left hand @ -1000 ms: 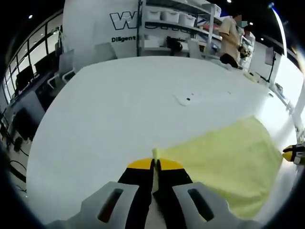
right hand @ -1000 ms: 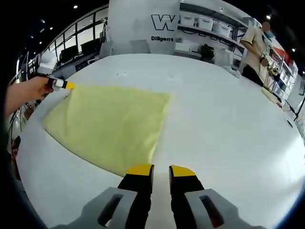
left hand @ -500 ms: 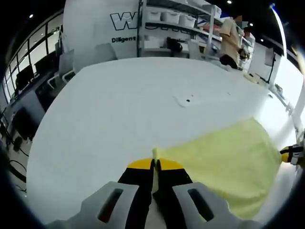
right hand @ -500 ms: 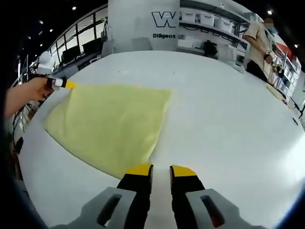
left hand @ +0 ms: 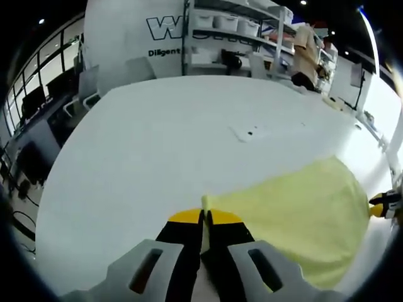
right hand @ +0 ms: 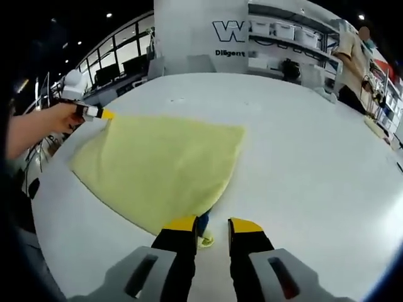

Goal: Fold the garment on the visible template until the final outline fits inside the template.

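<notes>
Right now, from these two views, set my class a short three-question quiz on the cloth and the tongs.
1. True or false: the left tongs are shut on a corner of the cloth.
2. Pick one. The cloth is: A blue, B yellow, C red.
3. Fill the gap: the right tongs stand ____ at the cloth's near corner.

Key: 1 true; 2 B; 3 open.
</notes>
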{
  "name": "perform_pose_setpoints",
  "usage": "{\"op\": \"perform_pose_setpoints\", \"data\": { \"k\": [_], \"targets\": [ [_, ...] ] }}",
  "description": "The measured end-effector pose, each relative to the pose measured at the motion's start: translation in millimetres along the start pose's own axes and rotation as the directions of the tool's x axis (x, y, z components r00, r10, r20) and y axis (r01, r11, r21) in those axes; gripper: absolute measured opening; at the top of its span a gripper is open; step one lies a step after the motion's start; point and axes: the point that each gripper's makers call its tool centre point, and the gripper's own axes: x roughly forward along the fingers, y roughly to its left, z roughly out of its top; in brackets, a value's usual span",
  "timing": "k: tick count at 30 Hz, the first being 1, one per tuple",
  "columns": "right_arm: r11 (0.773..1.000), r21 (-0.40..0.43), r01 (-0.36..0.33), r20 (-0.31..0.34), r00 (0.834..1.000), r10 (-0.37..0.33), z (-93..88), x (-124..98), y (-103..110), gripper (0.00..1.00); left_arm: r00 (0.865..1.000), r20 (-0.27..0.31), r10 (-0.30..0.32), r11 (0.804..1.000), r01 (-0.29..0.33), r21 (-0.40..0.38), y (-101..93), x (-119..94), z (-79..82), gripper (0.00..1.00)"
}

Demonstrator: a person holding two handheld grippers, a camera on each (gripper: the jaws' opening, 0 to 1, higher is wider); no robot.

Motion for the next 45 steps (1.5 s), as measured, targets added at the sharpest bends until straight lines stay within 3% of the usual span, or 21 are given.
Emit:
{"op": "perform_pose_setpoints", "data": {
  "k": [23, 34, 45],
  "targets": [
    [0.999, 0.009, 0.031, -0.024, 0.999, -0.030, -5.4, 3, -5, 0.15, 0.999, 0.046, 0.027, 0.999, -0.027, -0.020, 13.9, -13, 14.4, 0.02],
    [0.999, 0.013, 0.031, -0.026, 0.999, -0.031, -5.2, 3, -5, 0.15, 0.999, -0.006, 0.053, 0.998, -0.052, 0.031, 13.4, -1, -10.2, 0.03],
    [0.999, 0.018, 0.037, -0.029, 0.999, -0.037, -5.5, 2, -5, 0.15, 0.996, 0.057, 0.067, 0.998, -0.067, 0.000, 26.8, -18, 5.4, 0.02]
  ]
}}
